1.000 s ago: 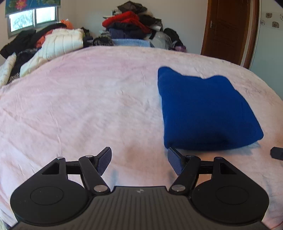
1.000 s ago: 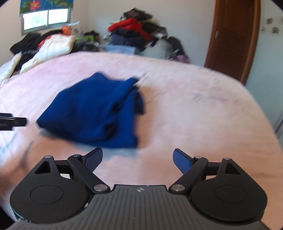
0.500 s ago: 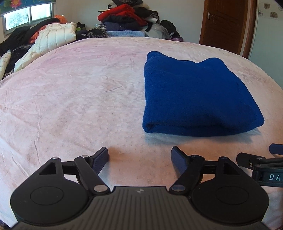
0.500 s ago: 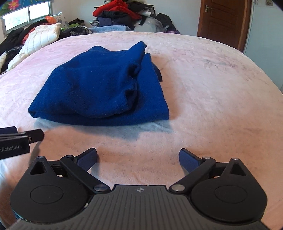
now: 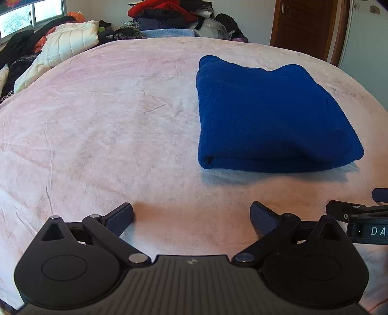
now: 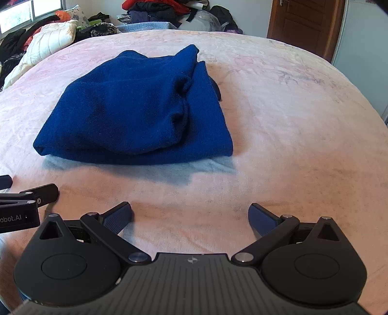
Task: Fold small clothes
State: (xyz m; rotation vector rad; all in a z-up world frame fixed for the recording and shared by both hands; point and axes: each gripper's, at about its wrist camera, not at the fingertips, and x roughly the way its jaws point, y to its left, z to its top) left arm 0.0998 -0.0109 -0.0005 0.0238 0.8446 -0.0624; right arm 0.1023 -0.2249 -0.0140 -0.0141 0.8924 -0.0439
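The dark blue knitted garment (image 5: 271, 114) lies folded into a thick, soft square on the big bed with the pale pink blanket (image 5: 109, 126). It sits a bit past the middle of the bed. In the right wrist view the same blue garment (image 6: 135, 109) shows its open side, where the top layer lies bunched over a flatter layer under it. A soft shadow falls on the blanket at its near edge.

The left gripper (image 5: 191, 216) hangs over bare blanket, near the garment's close left corner but not touching it. Its jaws are spread wide with nothing between them. The right gripper (image 6: 190, 215) is also low over the blanket, in front of the garment and apart from it. Its jaws are spread wide too, and they hold nothing. Each gripper peeks into the edge of the other one's view, so the two are side by side.

At the far side of the bed there is a puffy white quilted jacket (image 5: 70, 43) and a messy heap of red and dark clothes (image 5: 167, 12). A brown wooden door (image 5: 308, 26) stands at the far right, and a bright window (image 5: 29, 19) is at the far left.
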